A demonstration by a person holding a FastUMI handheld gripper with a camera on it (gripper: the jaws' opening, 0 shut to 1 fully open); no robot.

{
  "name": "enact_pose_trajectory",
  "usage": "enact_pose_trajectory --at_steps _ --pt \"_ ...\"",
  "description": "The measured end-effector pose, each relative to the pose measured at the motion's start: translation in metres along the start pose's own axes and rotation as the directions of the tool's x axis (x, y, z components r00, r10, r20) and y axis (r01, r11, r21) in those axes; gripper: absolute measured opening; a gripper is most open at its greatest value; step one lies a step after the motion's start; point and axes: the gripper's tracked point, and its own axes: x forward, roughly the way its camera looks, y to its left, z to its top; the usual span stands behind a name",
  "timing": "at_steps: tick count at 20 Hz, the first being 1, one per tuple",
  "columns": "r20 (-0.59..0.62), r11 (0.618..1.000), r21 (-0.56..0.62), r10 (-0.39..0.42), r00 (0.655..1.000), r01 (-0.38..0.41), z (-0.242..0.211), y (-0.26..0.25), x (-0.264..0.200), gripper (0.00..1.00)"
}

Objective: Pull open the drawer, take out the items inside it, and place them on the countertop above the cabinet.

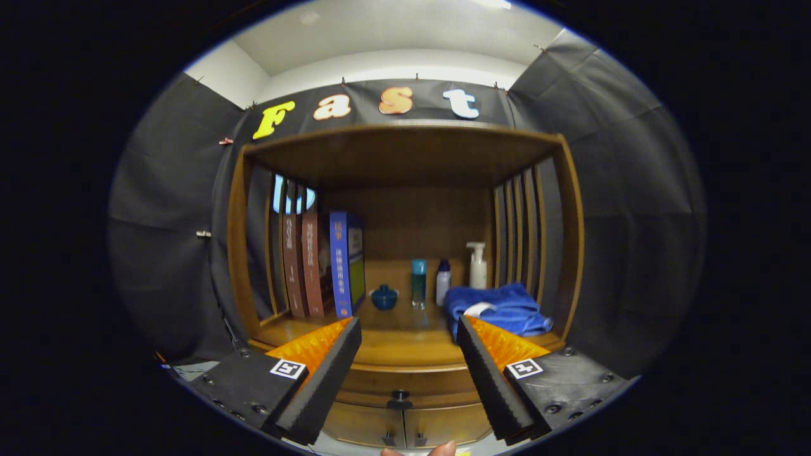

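Shut wooden drawer [405,385] with small dark round knob [400,399] low in the brown wooden cabinet [237,253], between and below the fingertips. Above it, countertop [405,345] with a bare strip along the rounded front edge. Farther back: blue folded towel [500,307] right, white pump bottle [477,266], small white bottle with dark cap [443,282], teal tube bottle [419,284], blue round lidded dish [384,296], upright books [329,263] left. Slatted side walls enclosing both ends. Gripper [408,326] spread wide, grasping nothing, touching nothing, hovering before the drawer front.
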Motion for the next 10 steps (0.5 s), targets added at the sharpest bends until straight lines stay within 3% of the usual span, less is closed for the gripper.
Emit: enact_pose_trajectory --at_steps 5,10 --pt "-0.122 1.0 0.009 0.002 0.992 -0.001 -0.097 0.01 0.033 0.99" --pt "-0.213 1.0 -0.007 -0.017 0.977 0.016 -0.153 0.01 0.047 0.99"
